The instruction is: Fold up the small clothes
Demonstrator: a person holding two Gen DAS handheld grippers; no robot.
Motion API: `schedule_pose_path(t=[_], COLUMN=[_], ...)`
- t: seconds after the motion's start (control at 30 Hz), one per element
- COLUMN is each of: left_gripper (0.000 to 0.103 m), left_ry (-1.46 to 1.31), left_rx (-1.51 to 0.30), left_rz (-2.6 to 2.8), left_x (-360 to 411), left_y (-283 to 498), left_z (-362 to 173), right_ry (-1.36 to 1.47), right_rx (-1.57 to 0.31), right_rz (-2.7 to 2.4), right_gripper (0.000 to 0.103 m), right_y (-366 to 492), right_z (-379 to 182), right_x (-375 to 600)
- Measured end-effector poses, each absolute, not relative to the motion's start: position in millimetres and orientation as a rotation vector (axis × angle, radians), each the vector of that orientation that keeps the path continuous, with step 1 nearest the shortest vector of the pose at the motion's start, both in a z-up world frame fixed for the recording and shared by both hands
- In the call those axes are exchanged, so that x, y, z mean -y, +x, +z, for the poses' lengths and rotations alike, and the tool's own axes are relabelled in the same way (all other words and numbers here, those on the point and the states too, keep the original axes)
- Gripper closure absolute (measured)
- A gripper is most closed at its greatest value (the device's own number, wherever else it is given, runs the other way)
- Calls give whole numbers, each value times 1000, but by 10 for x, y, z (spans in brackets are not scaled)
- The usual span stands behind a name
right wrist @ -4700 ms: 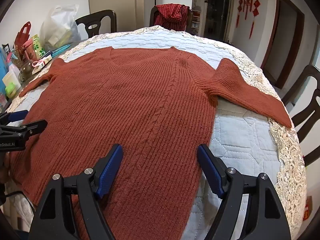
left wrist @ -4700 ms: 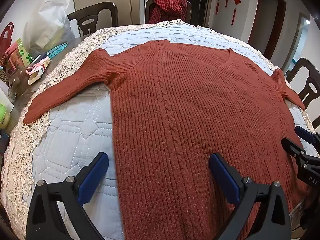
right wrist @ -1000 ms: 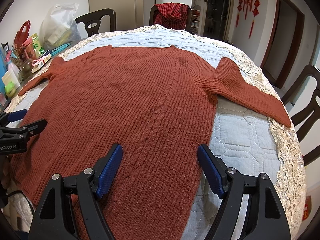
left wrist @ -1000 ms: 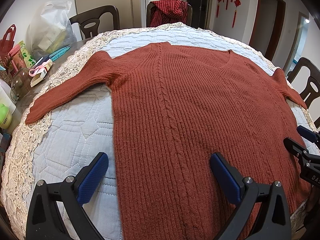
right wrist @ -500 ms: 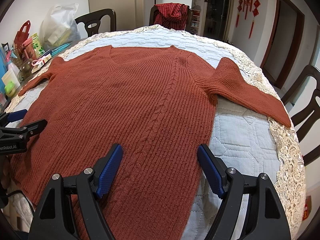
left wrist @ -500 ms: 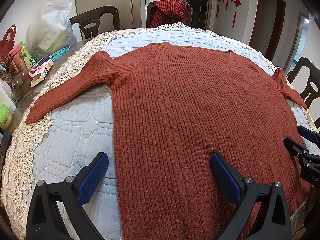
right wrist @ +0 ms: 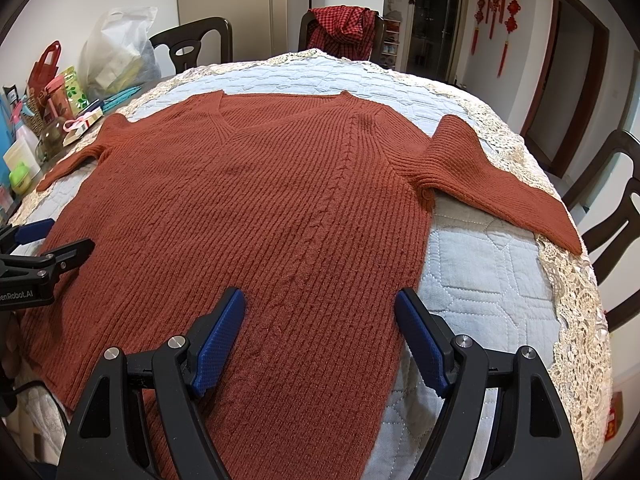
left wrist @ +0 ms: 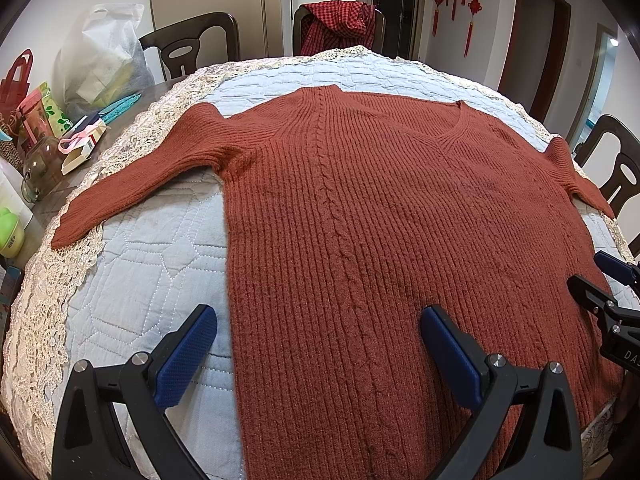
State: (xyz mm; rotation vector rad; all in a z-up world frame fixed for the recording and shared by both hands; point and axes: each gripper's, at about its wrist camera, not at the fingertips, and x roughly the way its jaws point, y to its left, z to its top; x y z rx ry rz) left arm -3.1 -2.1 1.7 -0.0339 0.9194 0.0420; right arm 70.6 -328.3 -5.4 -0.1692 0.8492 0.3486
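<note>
A rust-red knitted V-neck sweater lies flat and spread out on the quilted table cover, both sleeves stretched sideways. It also shows in the right wrist view. My left gripper is open and empty, hovering over the sweater's lower left hem edge. My right gripper is open and empty over the lower right hem edge. The right gripper also shows at the right edge of the left wrist view. The left gripper shows at the left edge of the right wrist view.
Clutter stands at the table's left: a white plastic bag, red bag, glass jar, small boxes. Dark wooden chairs ring the table; one holds a red checked cloth. A lace border edges the cover.
</note>
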Motion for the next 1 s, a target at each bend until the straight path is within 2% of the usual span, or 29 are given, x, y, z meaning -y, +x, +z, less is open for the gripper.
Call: schedule_pose_path(t=[1.0], left_gripper=[0], left_ry=[-29], left_rx=[-918], left_rz=[48], left_x=[6], left_y=[-9], left_z=[26], right_ry=[-161], right_rx=[-891], right_rz=[347], right_gripper=[26], right_y=[748], right_z=[-35], right_x=[3311])
